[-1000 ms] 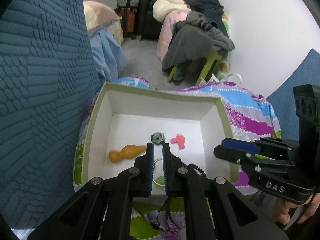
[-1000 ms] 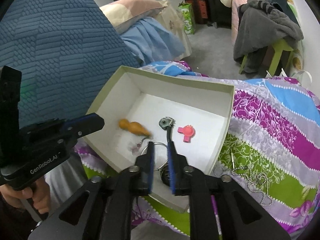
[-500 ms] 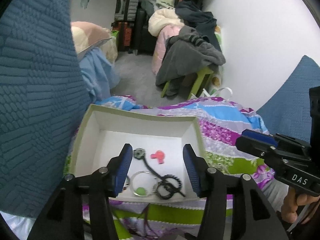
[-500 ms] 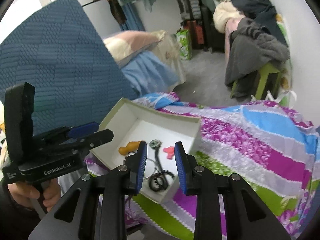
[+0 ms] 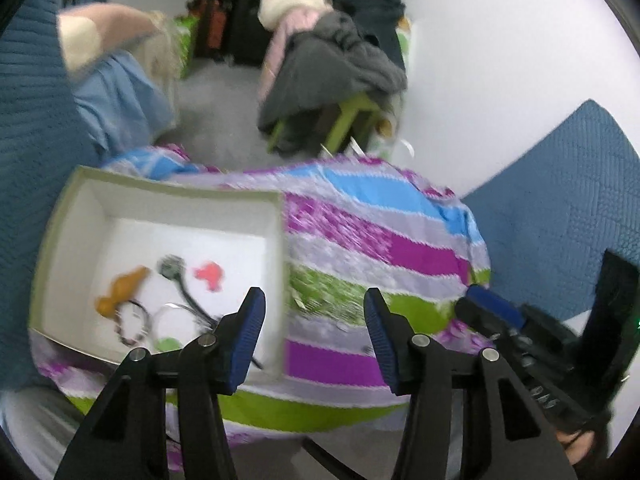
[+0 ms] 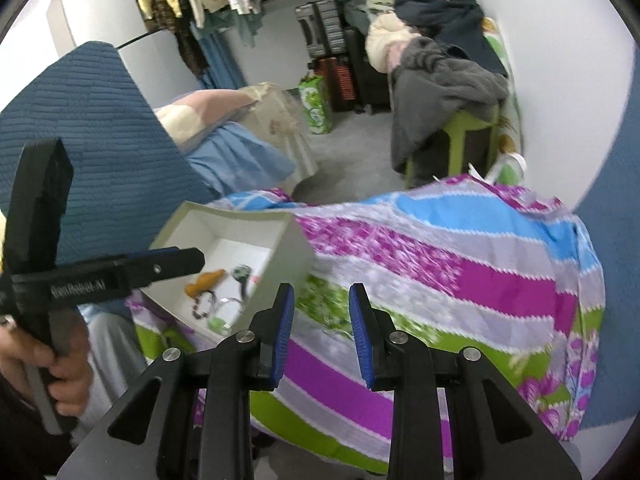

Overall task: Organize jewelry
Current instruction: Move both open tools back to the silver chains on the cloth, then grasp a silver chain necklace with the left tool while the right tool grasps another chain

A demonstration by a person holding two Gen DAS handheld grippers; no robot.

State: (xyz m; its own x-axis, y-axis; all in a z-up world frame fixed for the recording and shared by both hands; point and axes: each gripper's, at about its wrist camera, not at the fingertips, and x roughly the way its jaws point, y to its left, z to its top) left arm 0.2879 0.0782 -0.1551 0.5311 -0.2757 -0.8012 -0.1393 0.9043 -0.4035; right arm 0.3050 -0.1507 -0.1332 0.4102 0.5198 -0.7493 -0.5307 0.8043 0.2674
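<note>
Jewelry pieces (image 5: 160,304) lie in the white box (image 5: 276,248) on the striped cloth (image 5: 360,236): orange piece, pink piece, beaded bracelet, ring. Left gripper (image 5: 314,336), over the box's right wall and the cloth, has just been opening; nothing between its pads. Right gripper (image 6: 320,332) over the cloth, jaws apart, empty.

Box (image 5: 280,264) on bedspread (image 5: 400,232), left; trinkets (image 5: 132,292) inside

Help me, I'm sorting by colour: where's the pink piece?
In the left wrist view the pink piece lies on the white box floor, right of the dark round charm and orange piece.
</note>
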